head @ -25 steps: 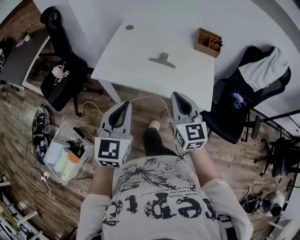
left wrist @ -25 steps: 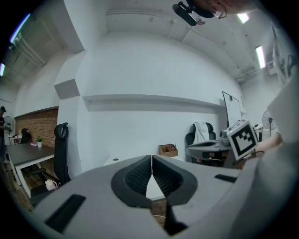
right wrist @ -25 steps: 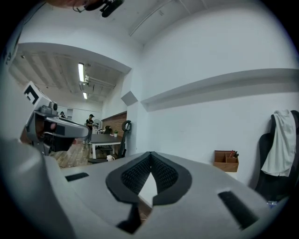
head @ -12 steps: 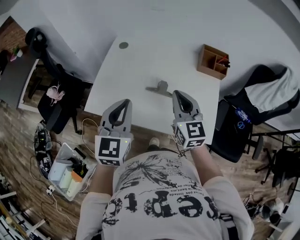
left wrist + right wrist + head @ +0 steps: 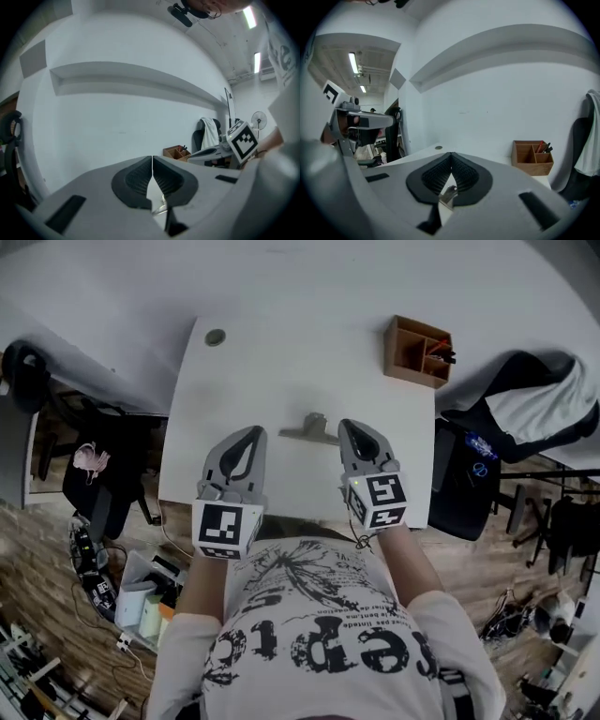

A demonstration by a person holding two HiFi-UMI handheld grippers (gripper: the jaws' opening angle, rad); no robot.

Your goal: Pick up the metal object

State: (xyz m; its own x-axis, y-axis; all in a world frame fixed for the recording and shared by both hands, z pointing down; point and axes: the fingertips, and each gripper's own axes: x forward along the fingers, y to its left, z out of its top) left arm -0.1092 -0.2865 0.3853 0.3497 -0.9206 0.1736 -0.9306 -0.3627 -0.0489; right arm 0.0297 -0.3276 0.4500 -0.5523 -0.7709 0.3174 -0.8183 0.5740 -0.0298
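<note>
A grey metal object [image 5: 309, 428], flat with a raised clip-like part, lies on the white table [image 5: 281, 362] near its front half. My left gripper [image 5: 246, 439] hovers over the table's front edge, left of the object, jaws shut and empty. My right gripper [image 5: 352, 431] is just right of the object, also shut with nothing held. Through the gap under the shut jaws the metal object [image 5: 161, 206] shows in the left gripper view [image 5: 152, 161], and again as the metal object [image 5: 449, 193] in the right gripper view [image 5: 451, 157].
A wooden desk organiser [image 5: 415, 351] with pens stands at the table's back right. A round cable hole [image 5: 215, 337] is at the back left. Black chairs stand at left [image 5: 103, 465] and right [image 5: 525, 399]. A bin of clutter [image 5: 141, 601] and cables lie on the floor.
The view has moved forward over the table. Both grippers now flank the metal object, which earlier lay well ahead of them. Jaws stayed shut.
</note>
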